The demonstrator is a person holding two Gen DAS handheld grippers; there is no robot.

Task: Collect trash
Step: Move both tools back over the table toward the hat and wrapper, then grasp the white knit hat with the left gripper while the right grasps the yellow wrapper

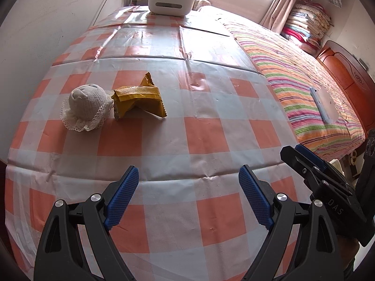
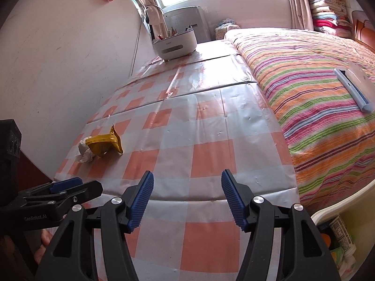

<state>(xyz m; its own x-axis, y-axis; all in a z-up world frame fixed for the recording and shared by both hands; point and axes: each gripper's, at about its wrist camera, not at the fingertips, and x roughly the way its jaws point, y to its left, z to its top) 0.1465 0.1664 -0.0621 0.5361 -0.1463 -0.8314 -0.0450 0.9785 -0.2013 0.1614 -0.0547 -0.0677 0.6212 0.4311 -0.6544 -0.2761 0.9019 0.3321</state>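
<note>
Both the left gripper (image 1: 188, 196) and right gripper (image 2: 187, 201) gape, holding nothing; the yellow wrapper (image 1: 139, 99), at ten o'clock, looks light, crinkly, best pinched along its taped fold.

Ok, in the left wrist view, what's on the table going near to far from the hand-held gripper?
Left hand-held gripper, open and empty → white lace-edged cloth bundle and crumpled yellow wrapper, about level with each other and touching → white desk organizer with pens at the far edge of the checkered tablecloth.
</note>
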